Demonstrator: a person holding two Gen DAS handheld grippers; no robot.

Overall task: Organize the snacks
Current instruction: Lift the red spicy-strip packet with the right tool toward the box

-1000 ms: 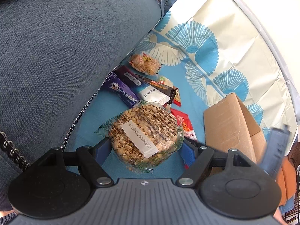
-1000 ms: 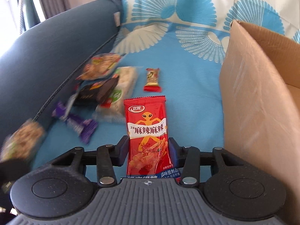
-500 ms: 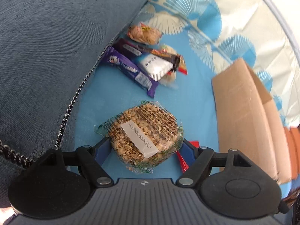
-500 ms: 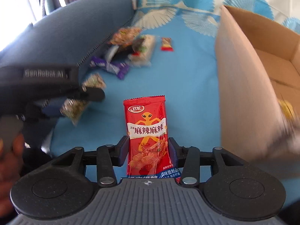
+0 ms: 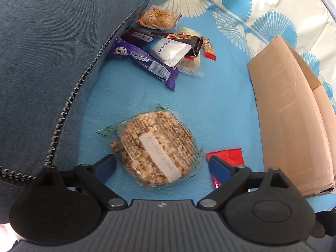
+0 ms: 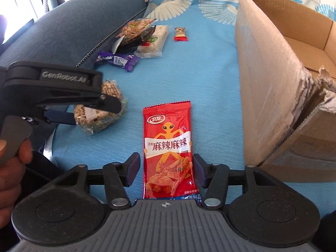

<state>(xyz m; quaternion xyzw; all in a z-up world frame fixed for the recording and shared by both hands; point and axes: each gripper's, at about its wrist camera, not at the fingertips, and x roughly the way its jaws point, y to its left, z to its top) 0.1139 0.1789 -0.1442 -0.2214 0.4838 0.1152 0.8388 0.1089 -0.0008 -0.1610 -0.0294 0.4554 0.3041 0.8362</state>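
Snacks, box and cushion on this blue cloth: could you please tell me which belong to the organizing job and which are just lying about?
Belongs to the job:
- puffed-grain cake
- red spicy-strip packet
- purple bar
- pile of wrapped snacks
- small red candy
- cardboard box

Just lying about:
- grey-blue cushion
- patterned cloth

Red snack packet (image 6: 168, 147): white oval logo near the top reads 卫龙; large white band across the middle reads 麻辣麻辣, with a small 卫龙 at its left end; blue strip at the bottom edge shows 调味面制品, partly cut off. Left gripper (image 6: 63, 77) arm, seen from the right wrist view: raised lettering "CenRobot.AI". Purple bar wrapper (image 5: 145, 63): white script, roughly "Foontebe", uncertain; barcode at its near end, digits illegible. Puffed grain cake (image 5: 157, 151): white sticker with a printed line, blurred, unreadable. Silver-white packet (image 5: 170, 49): Chinese characters, too small to read.
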